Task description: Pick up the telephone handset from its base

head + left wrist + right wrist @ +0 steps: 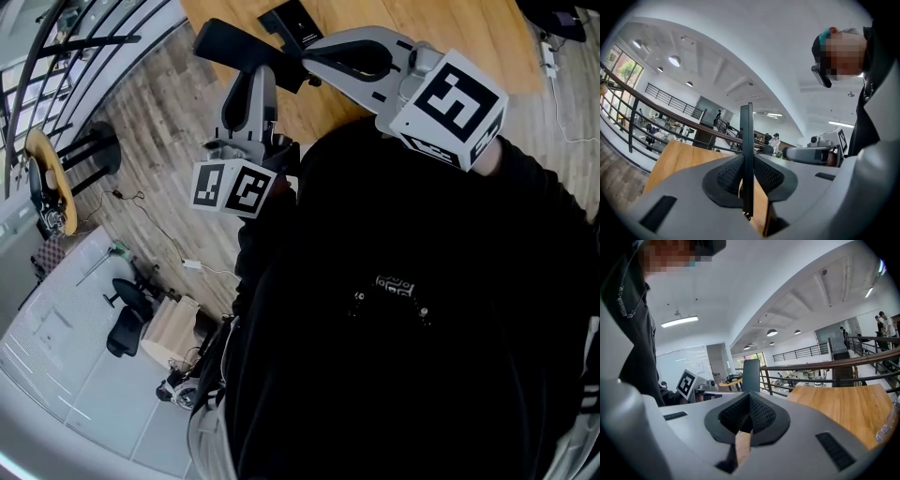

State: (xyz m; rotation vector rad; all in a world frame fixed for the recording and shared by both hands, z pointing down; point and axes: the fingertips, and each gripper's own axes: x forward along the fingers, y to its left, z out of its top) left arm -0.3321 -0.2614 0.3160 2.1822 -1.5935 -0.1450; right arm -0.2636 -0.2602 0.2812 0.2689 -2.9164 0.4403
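The person stands over a wooden worktop point(450, 28) with a gripper in each hand, both held out roughly level. The left gripper point(253, 80) has the telephone handset point(225, 44). In the left gripper view its jaws are part-way closed, with one ribbed pad point(729, 176) pressed against each flat side of the handset point(747, 140). The handset shows there as a slim black bar seen edge-on. It stands upright between the jaws and rises well above their tips.

From the head view the handset lies crosswise at the front of the left gripper, sticking out on both sides. It is held in the air, off the worktop, above the worktop's near edge and the plank floor point(159, 103).

The right gripper point(319, 54) is just beside the handset's right end; whether it touches cannot be told. In the right gripper view its jaws point(749, 404) are brought together at the tips, and only the wood of the worktop point(843, 408) shows through the slit lower down. Nothing is held in them.

A flat black unit point(295, 23) with a pale label lies on the worktop beyond both grippers, apart from the handset. Each gripper's marker cube sits close to the person's dark top, the left one point(232, 187) lower and the right one point(450, 98) higher. A black railing point(628, 122) runs along the worktop's far side.
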